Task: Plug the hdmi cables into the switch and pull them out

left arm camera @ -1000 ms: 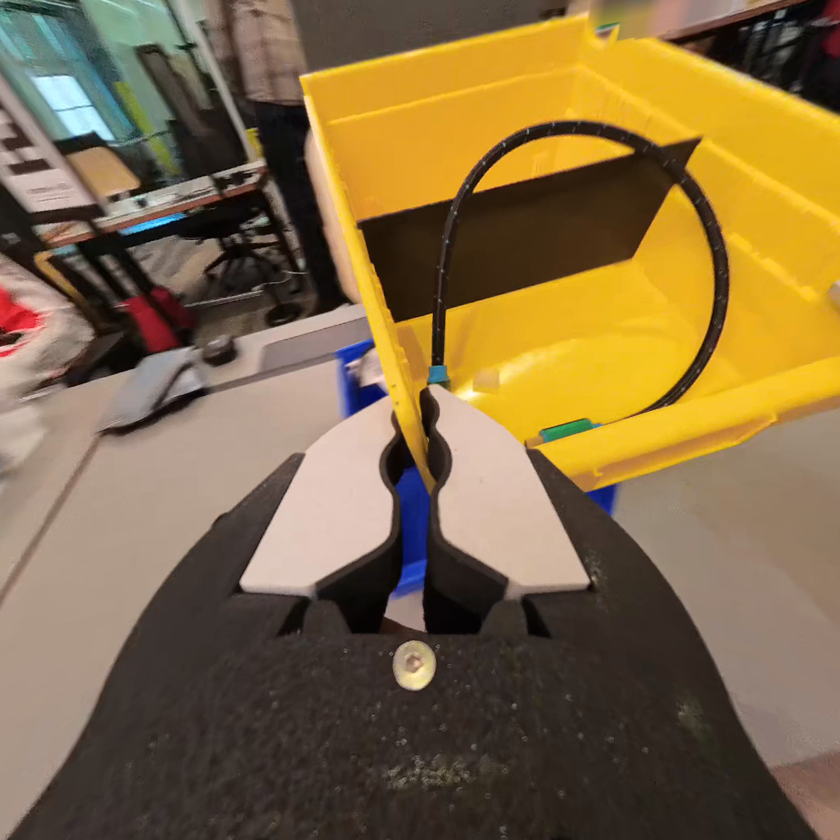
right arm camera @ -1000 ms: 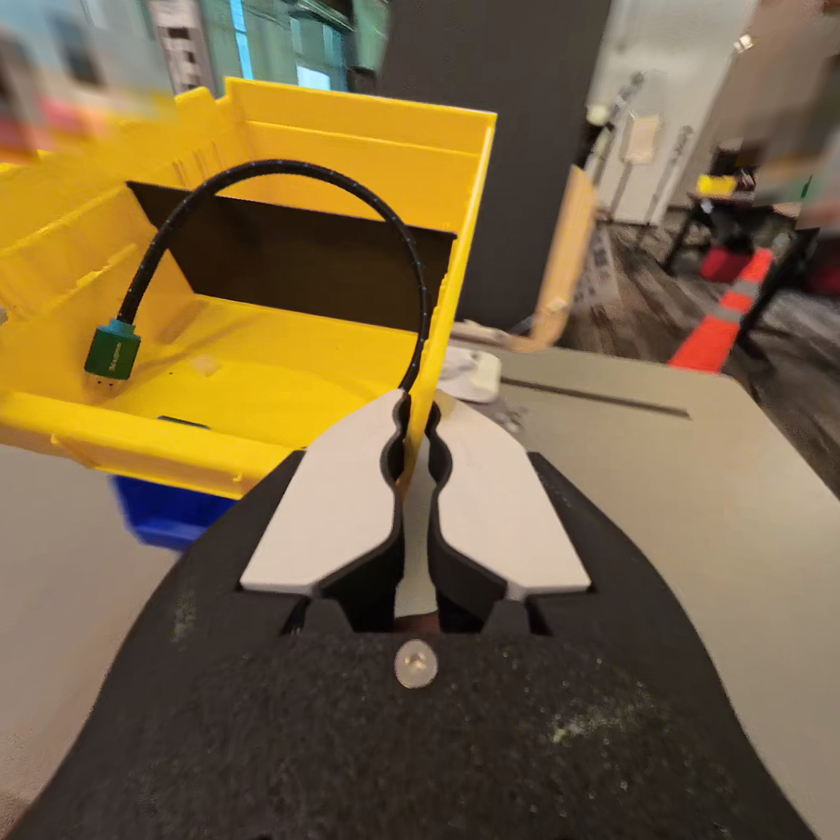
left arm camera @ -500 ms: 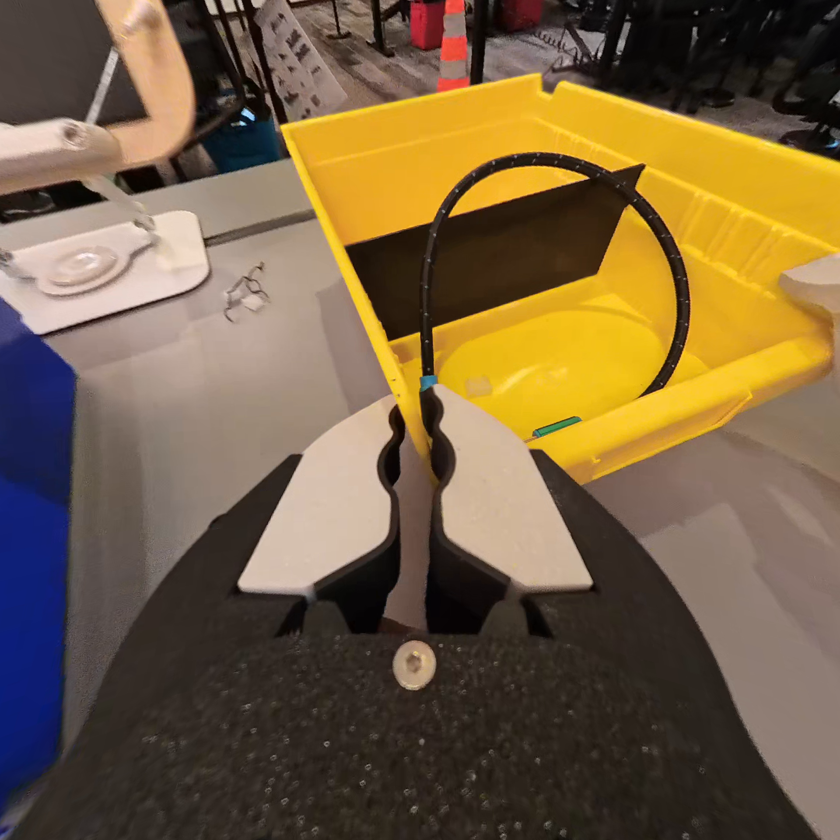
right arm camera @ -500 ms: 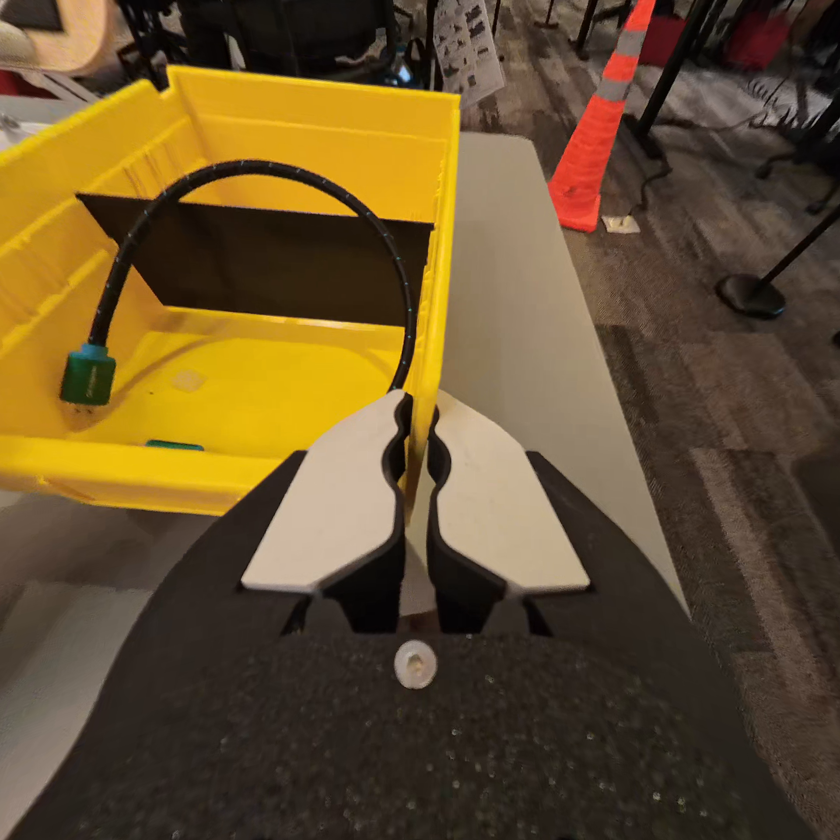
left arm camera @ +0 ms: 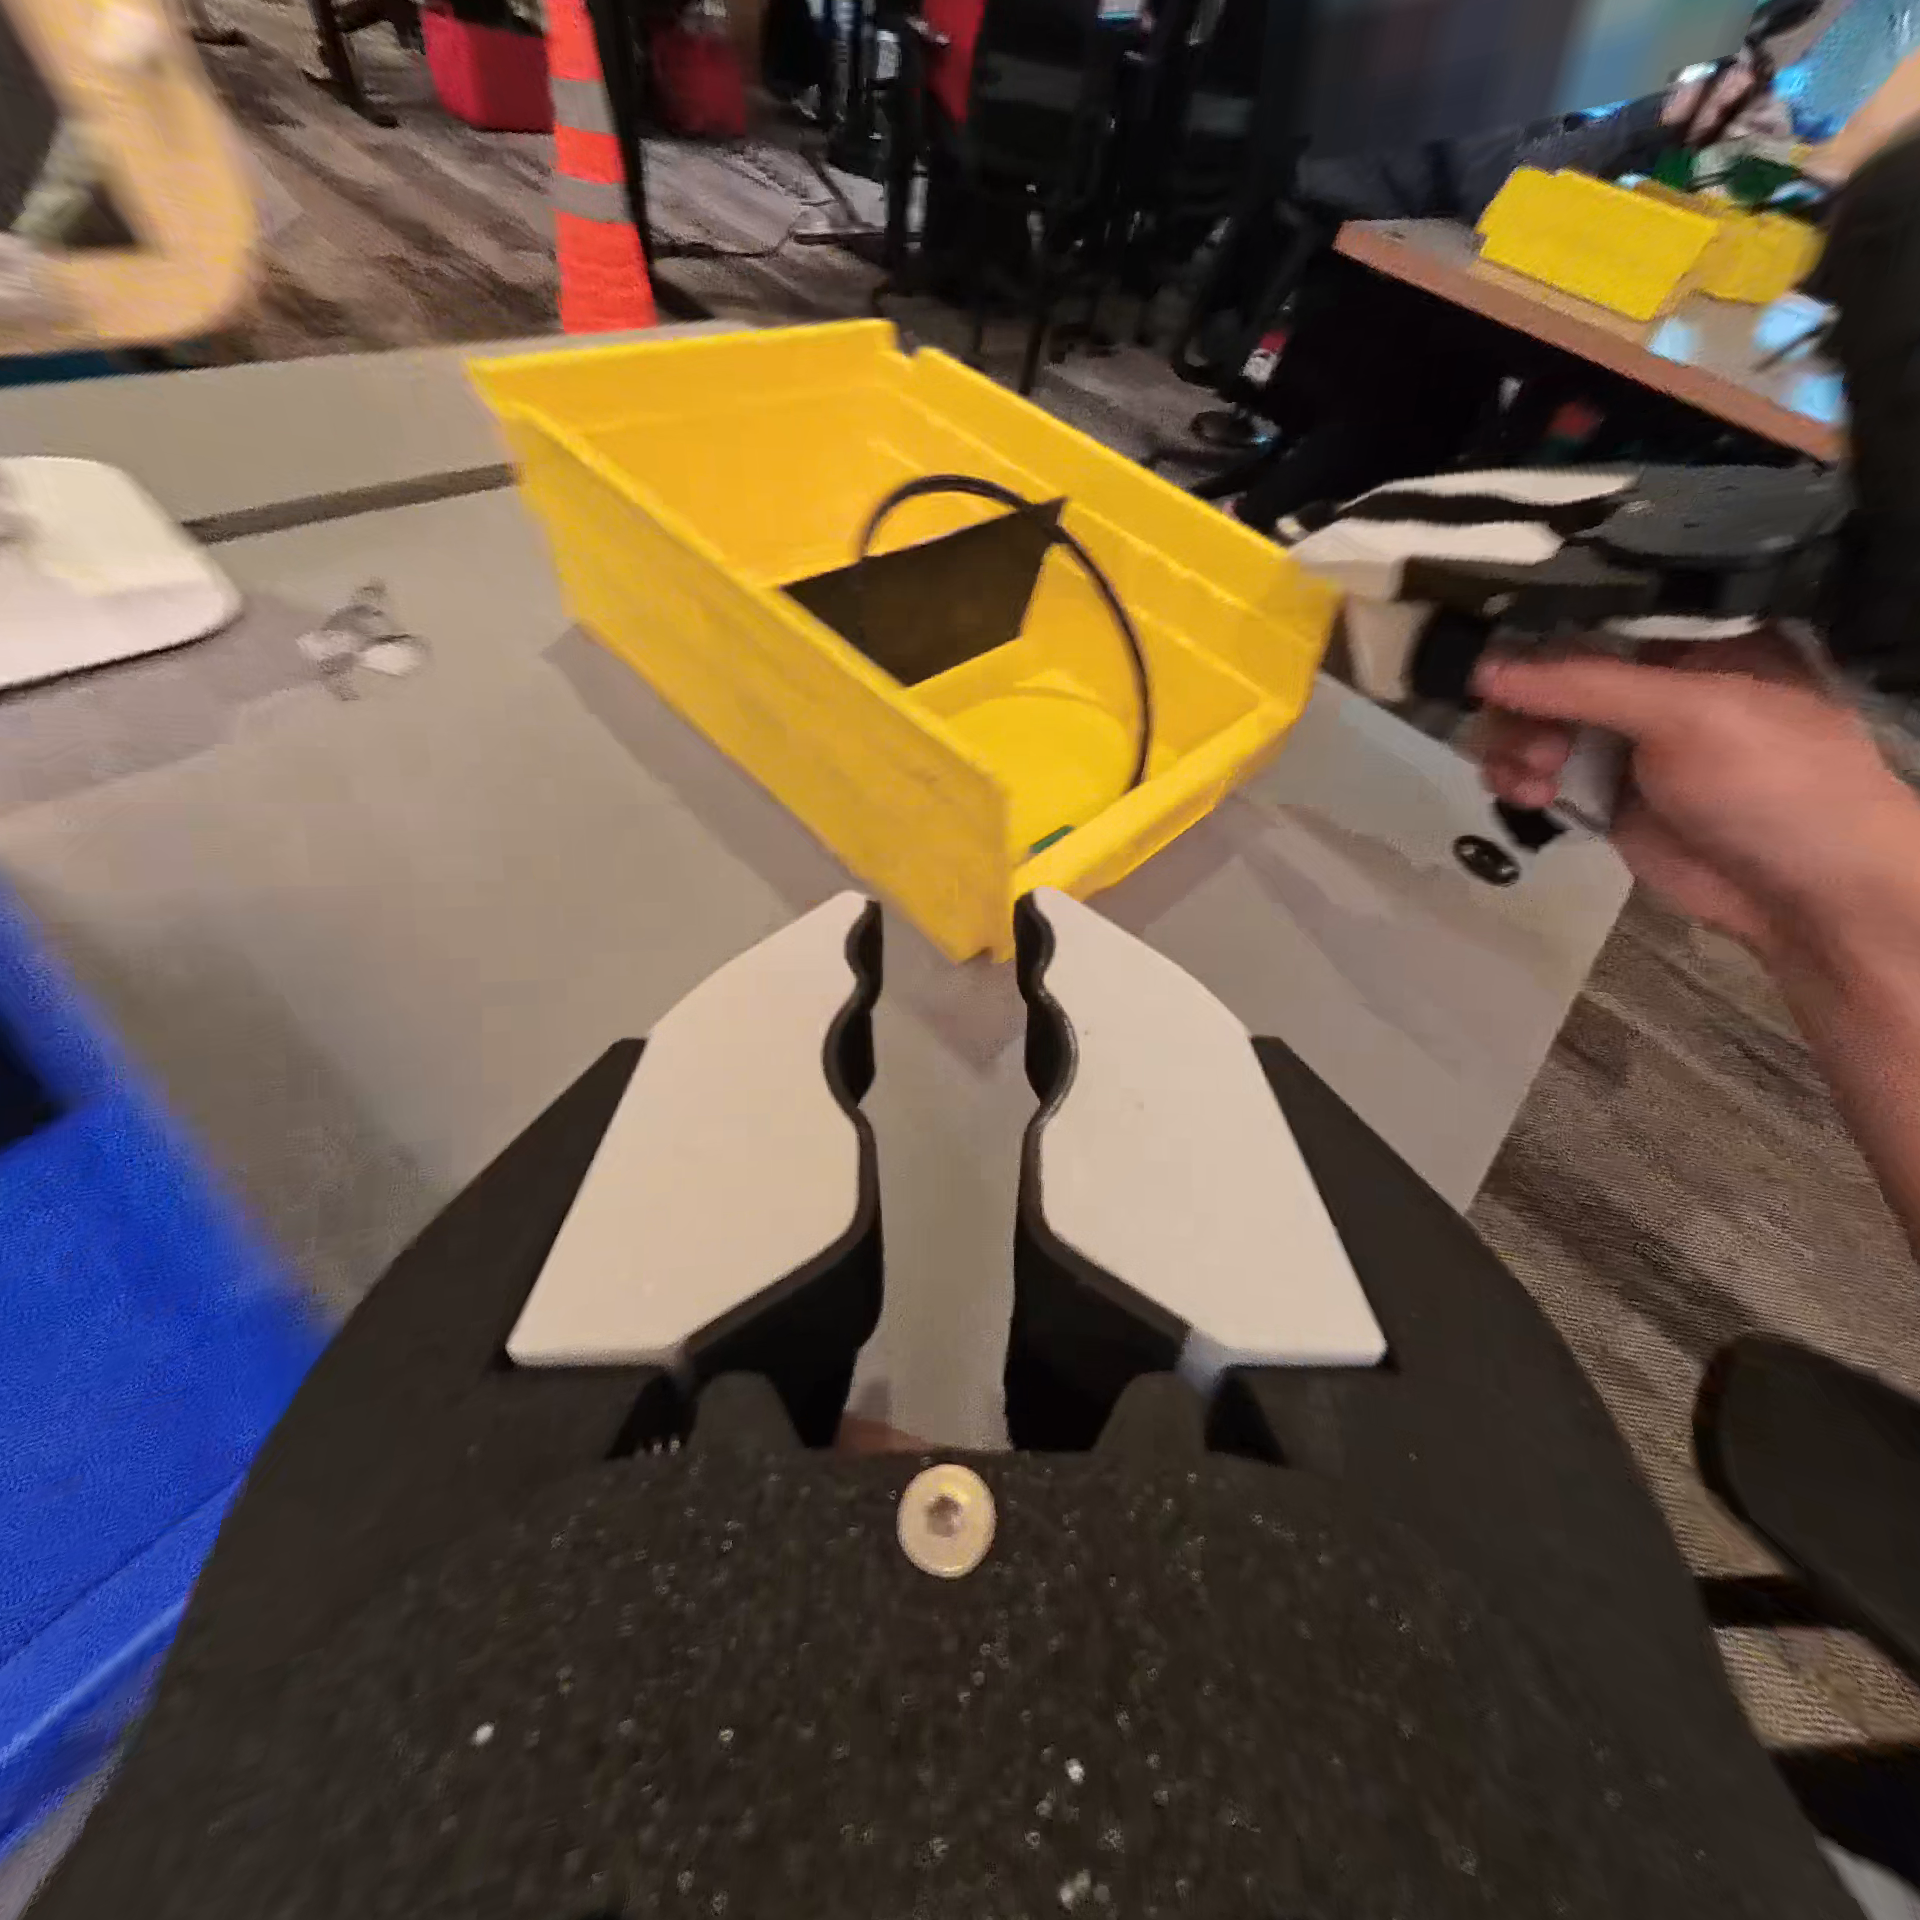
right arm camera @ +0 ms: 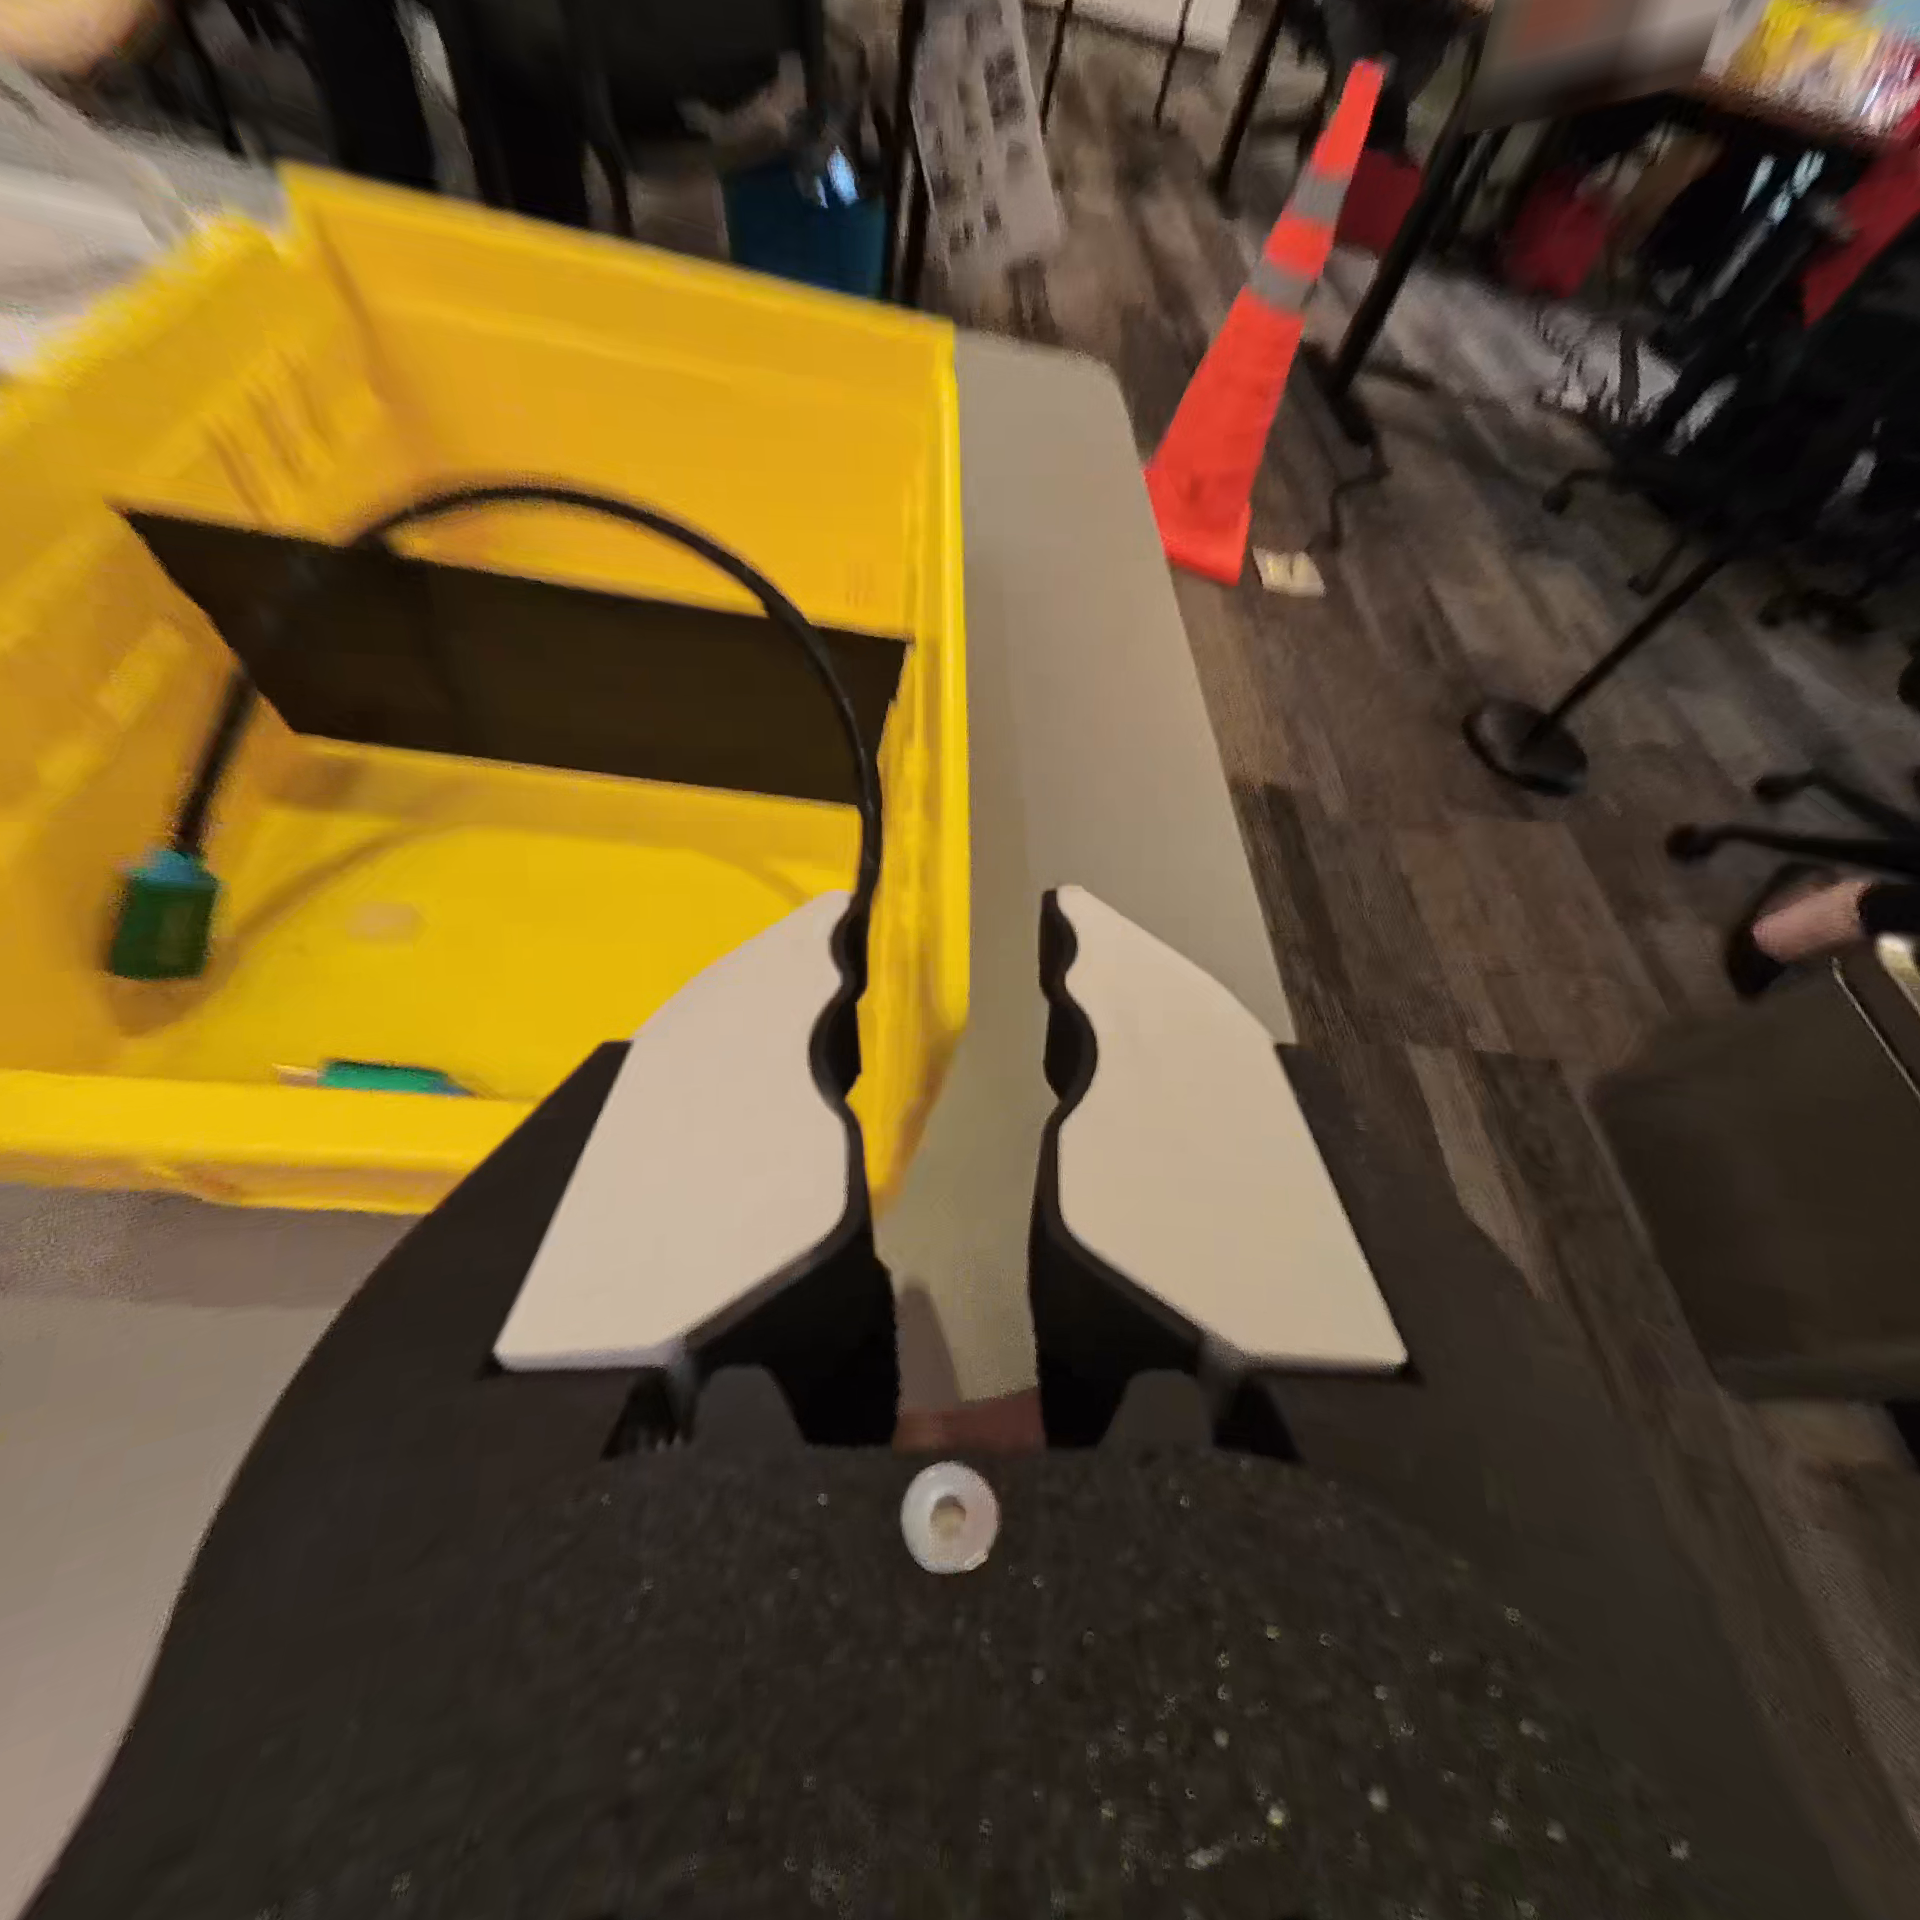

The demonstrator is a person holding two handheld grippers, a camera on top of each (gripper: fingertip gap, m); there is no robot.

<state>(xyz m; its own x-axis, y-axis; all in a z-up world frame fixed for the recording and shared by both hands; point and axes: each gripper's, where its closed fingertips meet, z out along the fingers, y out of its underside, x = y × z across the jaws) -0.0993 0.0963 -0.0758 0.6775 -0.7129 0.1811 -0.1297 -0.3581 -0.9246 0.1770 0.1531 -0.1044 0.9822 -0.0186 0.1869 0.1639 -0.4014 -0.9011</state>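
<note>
Both tools are parted and grip nothing: the left tool (left arm camera: 945, 925) sits at centre frame just short of the yellow bin (left arm camera: 748, 665) corner, and the right tool (right arm camera: 948, 914) straddles the bin's right wall, probably a release after positioning. The HDMI cable (right arm camera: 810, 634) arches over the black divider (right arm camera: 540, 665) inside the bin, green plug (right arm camera: 161, 914) at left; no switch is visible. The grey worktop (left arm camera: 416, 883) fills the lower left, with an orange cone (right arm camera: 1257, 353) on dark carpet at upper right.

Black green-ended HDMI cable (right arm camera: 810, 644), arched inside yellow bin (right arm camera: 623, 343)
</note>
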